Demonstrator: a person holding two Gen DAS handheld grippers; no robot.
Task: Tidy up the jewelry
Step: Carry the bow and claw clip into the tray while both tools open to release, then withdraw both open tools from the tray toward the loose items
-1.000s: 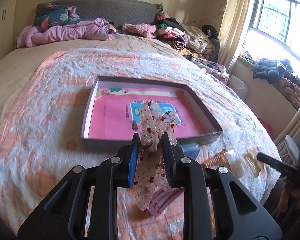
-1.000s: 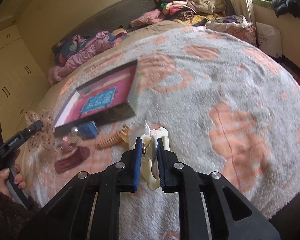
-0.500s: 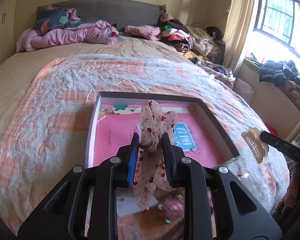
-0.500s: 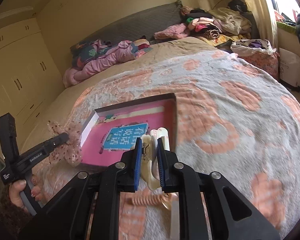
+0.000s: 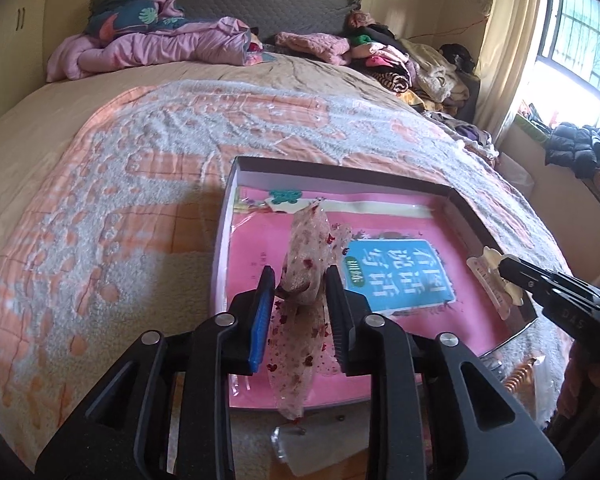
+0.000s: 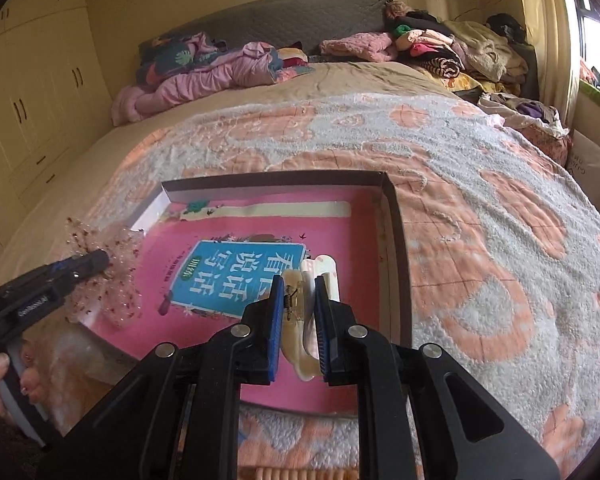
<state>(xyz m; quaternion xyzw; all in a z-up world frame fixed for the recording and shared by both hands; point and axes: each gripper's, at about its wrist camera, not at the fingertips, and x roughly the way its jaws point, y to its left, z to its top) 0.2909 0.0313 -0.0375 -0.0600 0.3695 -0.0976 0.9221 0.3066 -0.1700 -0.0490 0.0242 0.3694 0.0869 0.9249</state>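
A shallow box [image 5: 332,171] with a pink book-cover lining lies on the bed; it also shows in the right wrist view [image 6: 396,240]. My left gripper [image 5: 300,280] is shut on a sheer hair bow with red hearts [image 5: 308,256], held over the box's left part. The bow and left gripper also show in the right wrist view [image 6: 112,272]. My right gripper [image 6: 298,286] is shut on a cream claw hair clip [image 6: 312,280], held over the box's right part. That clip shows in the left wrist view [image 5: 492,276].
A spiral hair tie [image 5: 520,376] and a clear wrapper [image 5: 300,452] lie on the orange and white blanket [image 5: 120,200] in front of the box. Clothes piles [image 6: 440,52] and pink bedding [image 6: 204,72] sit at the headboard. The bed edge drops at the right.
Both grippers moved forward from the items in front of the box to over the box, still holding the bow and the clip.
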